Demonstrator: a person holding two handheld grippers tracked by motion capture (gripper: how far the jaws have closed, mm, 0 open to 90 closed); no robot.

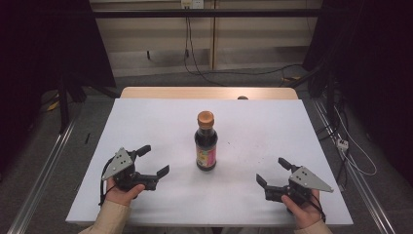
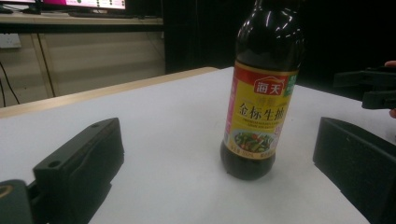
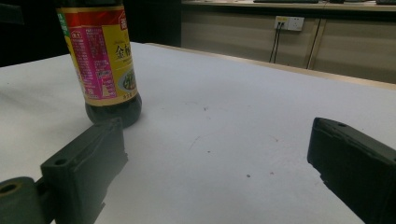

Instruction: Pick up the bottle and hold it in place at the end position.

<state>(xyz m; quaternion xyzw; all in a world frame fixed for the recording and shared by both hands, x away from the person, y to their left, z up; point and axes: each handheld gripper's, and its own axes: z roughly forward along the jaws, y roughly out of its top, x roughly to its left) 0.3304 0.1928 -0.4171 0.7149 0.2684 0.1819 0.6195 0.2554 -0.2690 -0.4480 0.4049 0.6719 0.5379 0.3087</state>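
A dark soy sauce bottle (image 1: 206, 141) with an orange cap and a yellow-red label stands upright in the middle of the white table (image 1: 146, 117). My left gripper (image 1: 156, 159) is open at the bottle's near left, a short way off and holding nothing. My right gripper (image 1: 271, 170) is open at its near right, farther off and also holding nothing. In the left gripper view the bottle (image 2: 261, 93) rises ahead between the wide-apart jaws, nearer the right one. In the right gripper view the bottle (image 3: 105, 70) stands just beyond the left finger (image 3: 84, 168).
The table's wooden back edge (image 1: 209, 92) lies beyond the white sheet. Cables (image 1: 234, 72) and a power strip (image 1: 343, 144) lie on the grey floor, and metal rails (image 1: 44, 165) run along both sides. The right gripper's far jaws (image 2: 373, 88) appear at the left gripper view's right edge.
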